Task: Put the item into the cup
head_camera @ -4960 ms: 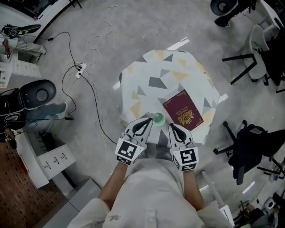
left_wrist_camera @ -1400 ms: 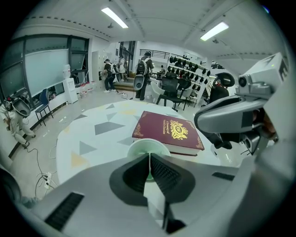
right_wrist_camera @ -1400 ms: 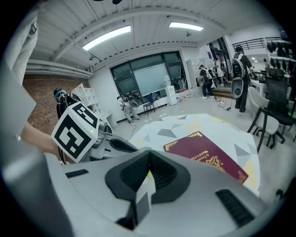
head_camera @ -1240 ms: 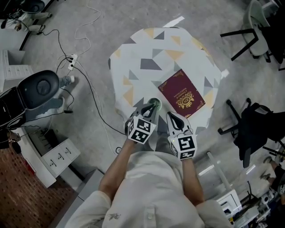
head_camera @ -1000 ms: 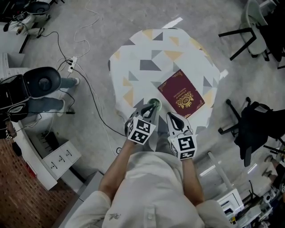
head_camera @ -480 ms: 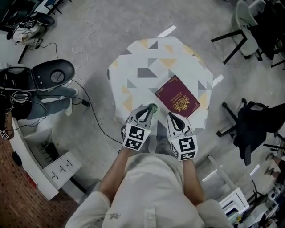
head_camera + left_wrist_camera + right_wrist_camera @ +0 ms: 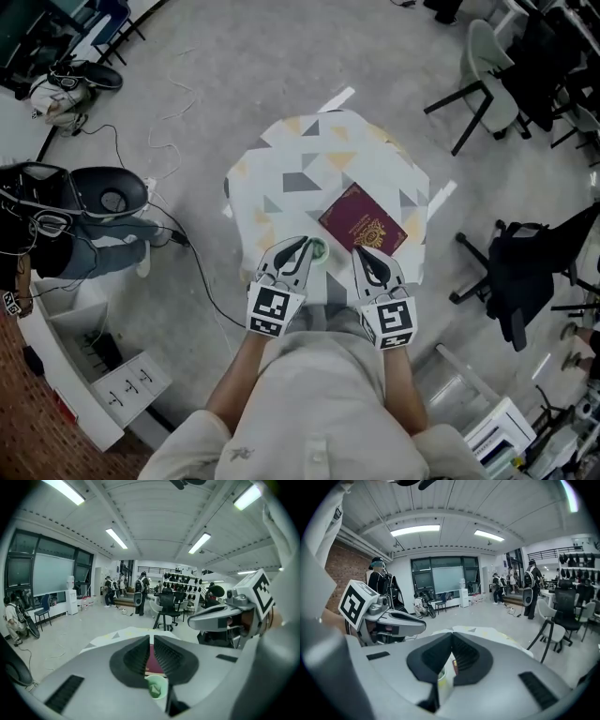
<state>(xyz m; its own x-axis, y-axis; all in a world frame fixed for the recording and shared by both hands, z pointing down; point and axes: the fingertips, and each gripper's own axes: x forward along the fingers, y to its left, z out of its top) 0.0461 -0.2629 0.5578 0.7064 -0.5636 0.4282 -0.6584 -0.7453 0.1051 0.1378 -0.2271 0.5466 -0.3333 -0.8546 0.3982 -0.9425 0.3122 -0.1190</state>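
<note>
A small green cup [image 7: 317,249] stands near the front edge of a little table [image 7: 300,169] with a triangle-patterned cloth. In the left gripper view the cup [image 7: 156,686] holds a crumpled pale-green item. A maroon booklet [image 7: 362,217] lies flat just right of the cup. My left gripper [image 7: 304,242] hovers at the cup's near-left side, and its jaws [image 7: 151,638] are shut and hold nothing. My right gripper [image 7: 360,251] sits at the booklet's near corner. It is shut and holds nothing [image 7: 452,637]. The cup [image 7: 439,676] shows below its jaws.
Office chairs stand to the right [image 7: 478,66] and a black one [image 7: 520,272] near the table. Cables [image 7: 178,234] trail over the floor at the left, beside a black case [image 7: 103,192] and a white shelf unit [image 7: 112,394]. People stand far off in both gripper views.
Both grippers stay side by side at the table's near edge, shut. The head view has shifted, so the table sits higher and looks smaller. The left gripper has eased slightly back from the cup.
</note>
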